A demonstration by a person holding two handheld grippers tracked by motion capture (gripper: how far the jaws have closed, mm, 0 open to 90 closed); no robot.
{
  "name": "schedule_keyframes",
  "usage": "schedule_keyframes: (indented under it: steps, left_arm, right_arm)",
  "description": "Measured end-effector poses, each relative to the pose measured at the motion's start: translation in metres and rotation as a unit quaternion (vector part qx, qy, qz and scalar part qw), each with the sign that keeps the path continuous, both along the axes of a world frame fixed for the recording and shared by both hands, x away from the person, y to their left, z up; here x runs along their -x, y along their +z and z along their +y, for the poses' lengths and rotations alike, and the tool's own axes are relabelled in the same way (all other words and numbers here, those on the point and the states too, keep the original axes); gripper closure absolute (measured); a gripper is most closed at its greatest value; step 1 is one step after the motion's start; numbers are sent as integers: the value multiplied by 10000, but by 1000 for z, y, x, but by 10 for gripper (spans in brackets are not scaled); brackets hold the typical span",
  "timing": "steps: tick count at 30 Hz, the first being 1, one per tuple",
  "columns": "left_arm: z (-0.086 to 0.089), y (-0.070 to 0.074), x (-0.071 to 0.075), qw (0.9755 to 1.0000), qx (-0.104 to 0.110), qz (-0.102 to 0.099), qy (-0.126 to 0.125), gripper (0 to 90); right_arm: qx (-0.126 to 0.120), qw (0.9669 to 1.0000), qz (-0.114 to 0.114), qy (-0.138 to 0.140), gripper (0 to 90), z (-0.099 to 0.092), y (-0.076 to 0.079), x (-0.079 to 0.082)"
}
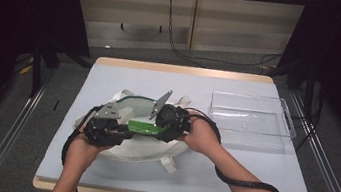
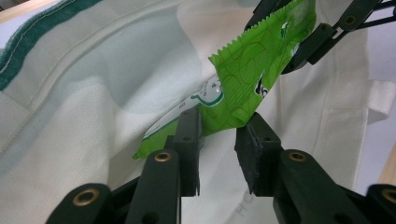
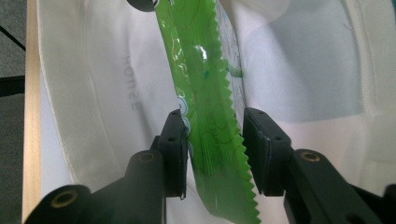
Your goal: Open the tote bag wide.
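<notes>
A green snack packet (image 1: pixel 143 128) is held above a cream cloth bag (image 1: pixel 143 148) that lies near the middle of the tabletop (image 1: pixel 248 177), toward its front edge. The left gripper (image 2: pixel 218 140) has its jaws set narrowly apart around one end of the packet, and the right gripper (image 3: pixel 215 140) straddles the other end, jaws likewise slightly parted. A clear plastic tray (image 1: pixel 251 120) stands by the tabletop's right edge.
</notes>
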State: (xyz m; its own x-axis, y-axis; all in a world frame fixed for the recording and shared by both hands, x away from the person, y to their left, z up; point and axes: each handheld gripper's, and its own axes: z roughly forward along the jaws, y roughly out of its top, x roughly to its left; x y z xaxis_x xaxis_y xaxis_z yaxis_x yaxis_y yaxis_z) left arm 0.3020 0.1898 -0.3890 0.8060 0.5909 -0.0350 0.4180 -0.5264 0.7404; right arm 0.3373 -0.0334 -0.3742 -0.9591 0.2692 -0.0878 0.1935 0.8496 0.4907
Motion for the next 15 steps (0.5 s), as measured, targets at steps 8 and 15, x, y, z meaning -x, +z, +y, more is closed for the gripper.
schedule_keyframes:
  steps: [8, 15]
  left_arm:
    - [1, 0, -1, 10000, 12, 10, 24, 682]
    - [-2, -1, -2, 10000, -56, 5, 52, 685]
  right_arm:
    - [71, 10000, -15, 0, 660, -2, 0, 1]
    - [85, 10000, -13, 8, 648, 0, -1, 1]
